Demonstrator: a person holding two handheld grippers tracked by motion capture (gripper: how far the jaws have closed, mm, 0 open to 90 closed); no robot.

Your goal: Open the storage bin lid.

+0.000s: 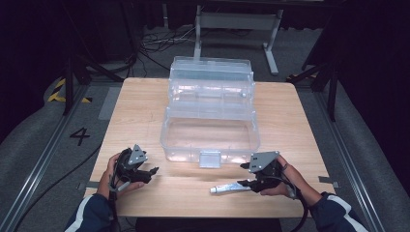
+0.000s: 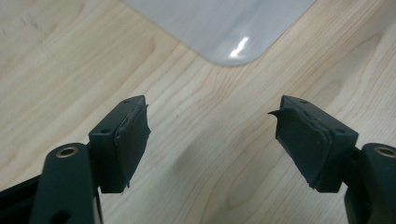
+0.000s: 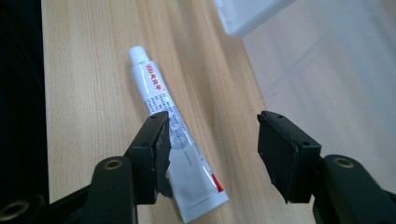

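A white squeeze tube with red lettering (image 3: 175,135) lies flat near the front edge of the light wooden worktop (image 1: 140,104), toward its right corner. The right gripper (image 3: 212,140) stands released, the tube beside its one jaw. The left gripper (image 2: 212,126) is released over bare wood near the front left corner. A clear plastic storage box (image 1: 210,133) sits open mid-worktop.

I see a glossy white plastic tube (image 3: 175,140) on the matt, pale wood-grain table (image 1: 300,121), a clear shiny plastic box (image 1: 210,121), and matt black rubbery pads (image 2: 133,140).
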